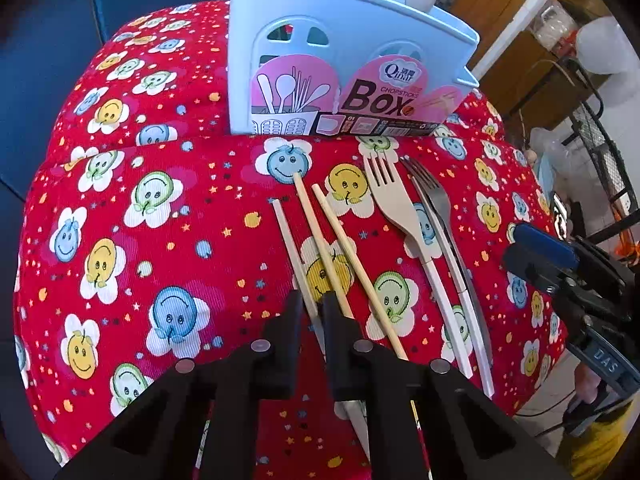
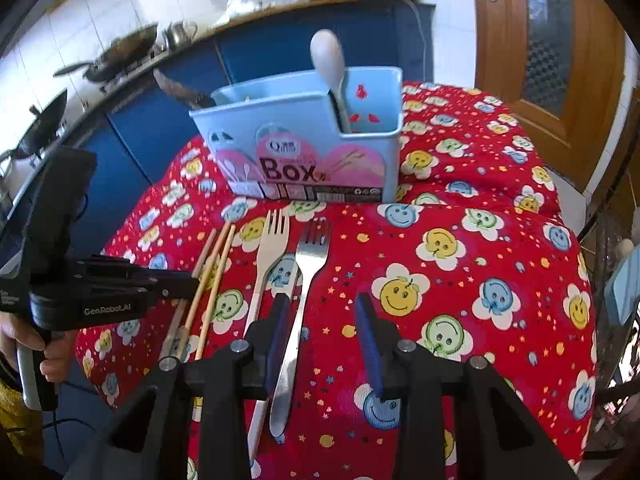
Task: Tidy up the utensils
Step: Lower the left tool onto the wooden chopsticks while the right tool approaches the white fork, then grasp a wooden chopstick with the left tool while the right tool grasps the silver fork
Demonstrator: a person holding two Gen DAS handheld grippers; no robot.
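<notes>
Three wooden chopsticks [image 1: 332, 240] lie side by side on the red smiley-flower cloth [image 1: 160, 240], with a pale plastic fork [image 1: 394, 204] and a metal fork [image 1: 432, 196] to their right. My left gripper [image 1: 314, 300] is shut on the leftmost chopstick [image 1: 288, 236], low on its length. In the right wrist view my right gripper [image 2: 322, 316] stands open above the cloth. The metal fork's handle [image 2: 298, 320] lies between its blue pads, close to the left one. A light blue utensil box [image 1: 344, 52] stands behind the utensils and holds a white spoon [image 2: 330, 60].
The cloth [image 2: 460, 280] drops off at its left and right edges. A dark utensil [image 2: 176, 88] sticks out of the box's left compartment. A counter with woks [image 2: 116, 56] runs behind at the left, and a wooden door [image 2: 520, 40] stands at the right. A person's hand [image 2: 52, 352] holds the left gripper.
</notes>
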